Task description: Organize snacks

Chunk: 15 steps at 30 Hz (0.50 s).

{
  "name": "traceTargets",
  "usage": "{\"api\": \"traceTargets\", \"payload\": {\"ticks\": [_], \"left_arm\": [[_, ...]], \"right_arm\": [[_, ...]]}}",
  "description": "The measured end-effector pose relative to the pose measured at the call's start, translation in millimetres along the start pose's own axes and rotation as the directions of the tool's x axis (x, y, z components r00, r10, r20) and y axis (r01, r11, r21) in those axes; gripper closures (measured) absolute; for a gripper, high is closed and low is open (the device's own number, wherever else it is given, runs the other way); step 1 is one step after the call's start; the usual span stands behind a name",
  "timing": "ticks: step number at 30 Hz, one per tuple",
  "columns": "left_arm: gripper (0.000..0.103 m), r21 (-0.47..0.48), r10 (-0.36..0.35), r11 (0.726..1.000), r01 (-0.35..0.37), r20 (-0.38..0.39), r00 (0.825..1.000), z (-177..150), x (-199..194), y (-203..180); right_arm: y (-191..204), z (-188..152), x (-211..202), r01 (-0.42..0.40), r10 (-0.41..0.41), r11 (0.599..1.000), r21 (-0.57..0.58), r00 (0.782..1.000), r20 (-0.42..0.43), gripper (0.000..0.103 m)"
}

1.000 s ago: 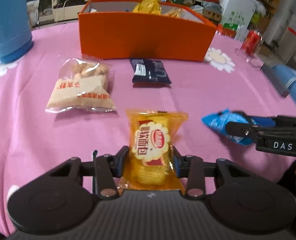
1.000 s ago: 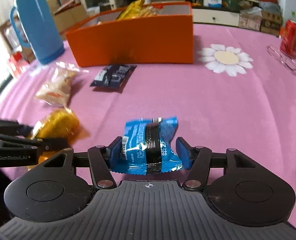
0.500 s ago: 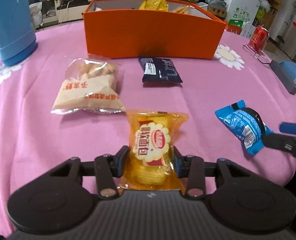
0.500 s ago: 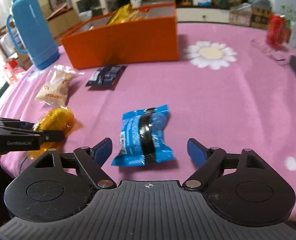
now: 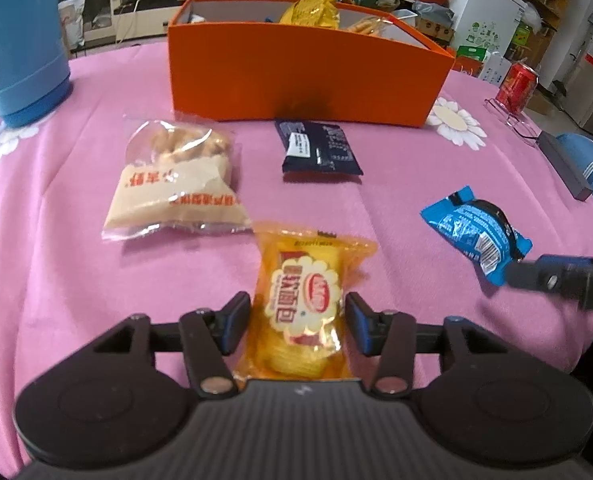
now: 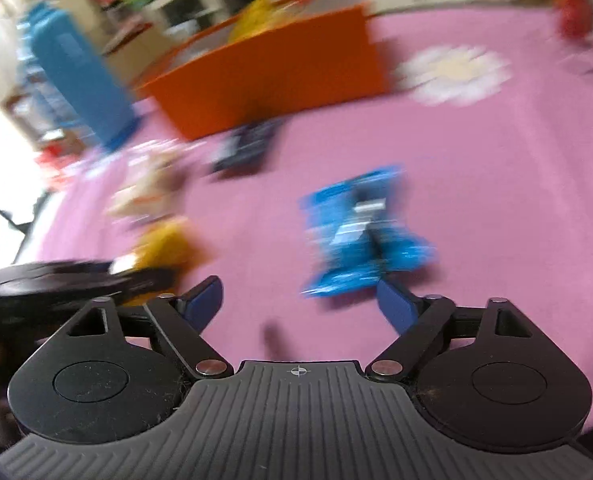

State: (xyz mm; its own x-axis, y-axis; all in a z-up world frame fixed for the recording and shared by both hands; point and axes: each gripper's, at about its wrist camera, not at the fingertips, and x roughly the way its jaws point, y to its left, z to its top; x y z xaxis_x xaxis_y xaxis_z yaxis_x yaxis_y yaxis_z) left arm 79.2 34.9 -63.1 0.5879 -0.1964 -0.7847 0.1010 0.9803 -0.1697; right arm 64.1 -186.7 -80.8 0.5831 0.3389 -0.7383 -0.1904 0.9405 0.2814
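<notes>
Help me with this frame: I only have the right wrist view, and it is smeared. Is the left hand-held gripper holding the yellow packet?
Observer: Yes; the left hand-held gripper is shut on the yellow packet, a pad on each side.
Operator: And the blue packet?
Observer: The blue packet lies loose on the pink tablecloth; one finger of the right hand-held gripper is at its near corner.
Operator: What else lies outside the box?
Observer: A beige packet and a navy packet, side by side before the orange box.
</notes>
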Motion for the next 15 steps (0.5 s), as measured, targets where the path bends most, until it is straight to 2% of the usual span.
{"api": "traceTargets", "payload": {"ticks": [3, 5, 7, 9, 10, 15], "left_arm": [[0.038, 0.015, 0.0, 1.0, 0.0, 0.01, 1.0, 1, 0, -5], [0.037, 0.022, 0.003, 1.0, -0.003, 0.017, 1.0, 1, -1, -8], [0.037, 0.026, 0.0, 1.0, -0.001, 0.018, 1.0, 1, -1, -8], [0.037, 0.026, -0.005, 1.0, 0.004, 0.015, 1.0, 1, -2, -7], [0.037, 0.022, -0.005, 1.0, 0.005, 0.016, 1.0, 1, -3, -6], [0.036, -0.016, -0.015, 1.0, 0.016, 0.02, 1.0, 3, -5, 4]], "right_arm": [[-21, 9, -5, 0.058, -0.058, 0.998, 0.019, 0.998, -0.009, 0.026], [-22, 10, -8, 0.064, -0.064, 0.997, 0.047, 0.998, -0.019, 0.025], [-18, 3, -7, -0.043, 0.047, 0.993, 0.107, 0.998, -0.037, 0.024], [-13, -5, -2, -0.137, 0.146, 0.977, 0.166, 0.988, -0.047, 0.024], [-10, -5, 2, -0.14, 0.15, 0.976, 0.167, 0.987, -0.052, 0.024], [-4, 21, 26, -0.058, 0.064, 0.994, 0.095, 0.996, -0.055, 0.022]]}}
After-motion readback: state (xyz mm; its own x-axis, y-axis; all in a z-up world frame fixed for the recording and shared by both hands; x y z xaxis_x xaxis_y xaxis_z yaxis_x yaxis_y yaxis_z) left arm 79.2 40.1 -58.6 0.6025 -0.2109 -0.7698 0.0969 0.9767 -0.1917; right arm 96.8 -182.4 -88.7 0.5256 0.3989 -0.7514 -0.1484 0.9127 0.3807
